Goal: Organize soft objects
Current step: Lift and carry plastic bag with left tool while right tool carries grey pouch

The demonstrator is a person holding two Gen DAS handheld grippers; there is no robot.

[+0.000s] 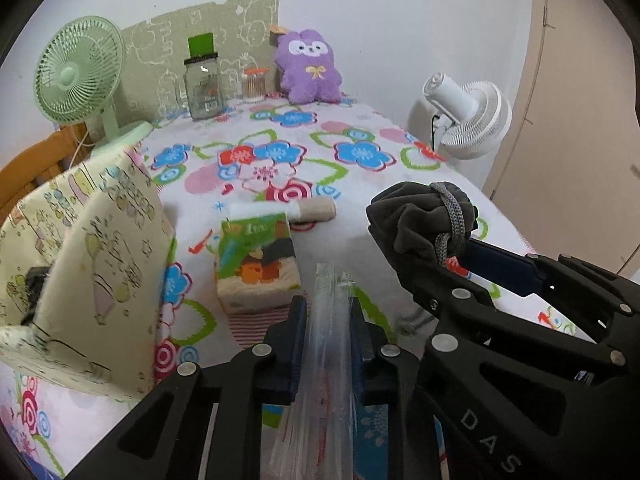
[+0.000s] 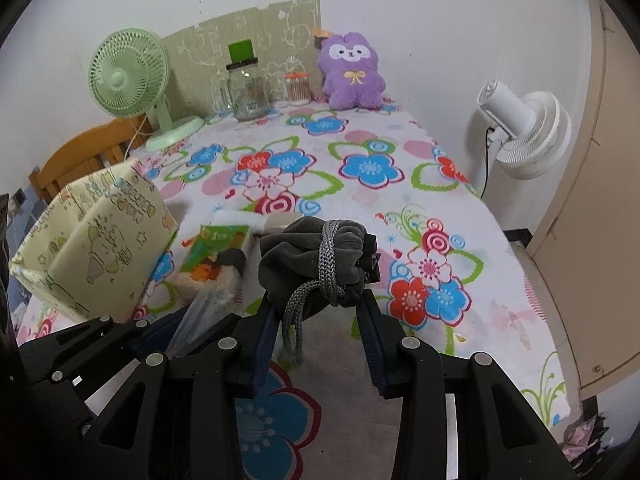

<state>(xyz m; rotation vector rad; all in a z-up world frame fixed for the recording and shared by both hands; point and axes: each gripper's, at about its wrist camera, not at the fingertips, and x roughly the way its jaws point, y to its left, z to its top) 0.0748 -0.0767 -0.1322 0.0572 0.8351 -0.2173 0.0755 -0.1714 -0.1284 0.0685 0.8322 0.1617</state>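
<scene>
My left gripper (image 1: 329,312) is shut on the edge of a clear plastic bag (image 1: 324,360), held above the table; the bag also shows in the right wrist view (image 2: 200,316). My right gripper (image 2: 320,312) is shut on a dark grey drawstring pouch (image 2: 312,264) with a grey cord, held just right of the bag; the pouch shows in the left wrist view (image 1: 420,220). A tissue pack (image 1: 258,264) with green print lies on the floral tablecloth (image 1: 360,152). A beige roll (image 1: 312,210) lies behind it. A purple plush toy (image 1: 310,66) sits at the far edge.
A cream patterned fabric box (image 1: 92,248) stands open at the left. A green fan (image 1: 80,76), a glass jar (image 1: 203,88) and a cotton swab jar (image 1: 253,86) stand at the back. A white fan (image 1: 468,116) stands off the table's right edge.
</scene>
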